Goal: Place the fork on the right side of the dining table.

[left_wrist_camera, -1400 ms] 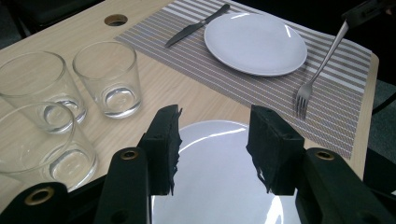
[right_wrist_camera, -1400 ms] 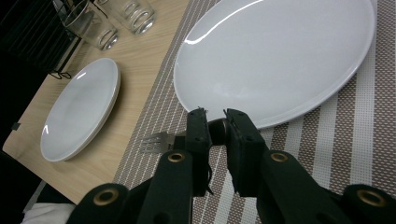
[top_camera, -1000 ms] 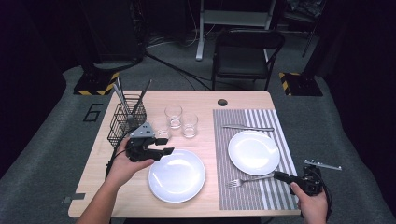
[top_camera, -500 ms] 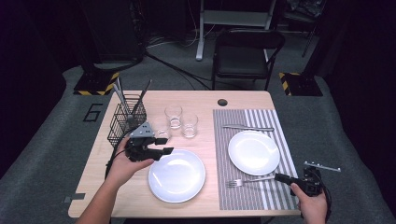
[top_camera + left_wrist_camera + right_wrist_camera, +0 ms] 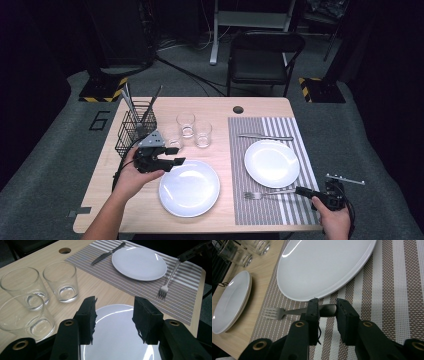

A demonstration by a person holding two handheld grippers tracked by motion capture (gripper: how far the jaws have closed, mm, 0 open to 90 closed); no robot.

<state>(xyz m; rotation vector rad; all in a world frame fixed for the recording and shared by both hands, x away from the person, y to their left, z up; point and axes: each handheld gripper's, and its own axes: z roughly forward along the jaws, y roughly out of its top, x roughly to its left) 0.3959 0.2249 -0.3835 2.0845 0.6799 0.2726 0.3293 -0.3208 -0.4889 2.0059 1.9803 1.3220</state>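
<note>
At the near right of the striped mat [image 5: 287, 210], the right gripper [image 5: 325, 312] pinches the fork [image 5: 287, 312] by its handle to lay it beside the plate [image 5: 322, 265], while the left gripper [image 5: 113, 320] hovers unclenched over the near plate [image 5: 120, 340].

Silver fork [image 5: 287, 312] on the striped placemat [image 5: 387, 290]

It lies flat just below the white plate [image 5: 322, 265], tines toward the left of the frame, handle end between the jaws at lower centre; whether they touch it is unclear.
</note>
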